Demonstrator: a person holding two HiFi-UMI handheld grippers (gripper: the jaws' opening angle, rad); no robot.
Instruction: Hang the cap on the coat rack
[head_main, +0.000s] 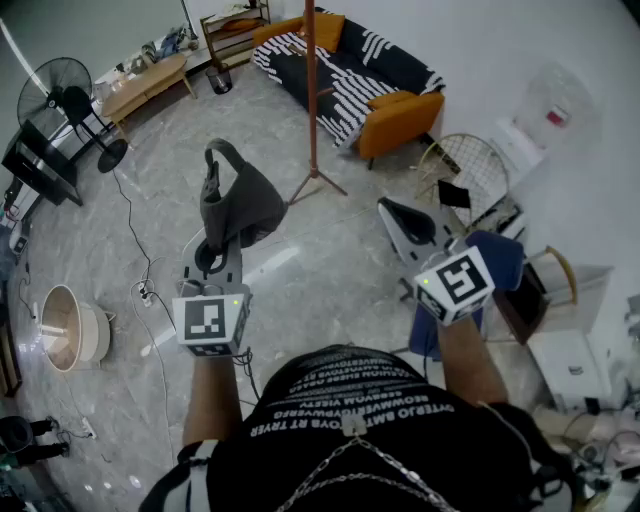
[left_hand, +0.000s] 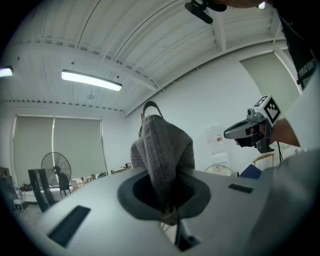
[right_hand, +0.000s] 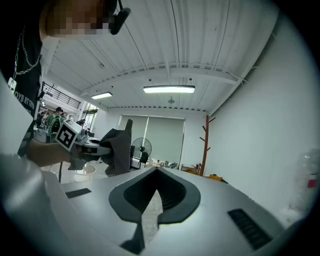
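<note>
**A:** Is the soft grey fabric cap (head_main: 245, 205) on the tall brown wooden coat rack (head_main: 311, 90) now?

**B:** No. The left gripper (head_main: 212, 190) is clamped on it, held level and well short of the rack.

**A:** And the right gripper (head_main: 395, 215)?

**B:** Its jaws are together and empty. I'd judge carrying the cap over and hooking it on a peg are left.

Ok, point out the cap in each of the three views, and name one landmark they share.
Head view: the cap is left of centre, clamped in the left gripper.
Left gripper view: the cap stands at centre, between the shut jaws.
Right gripper view: the cap hangs left of centre from the left gripper.
Shared landmark: the standing fan.
</note>
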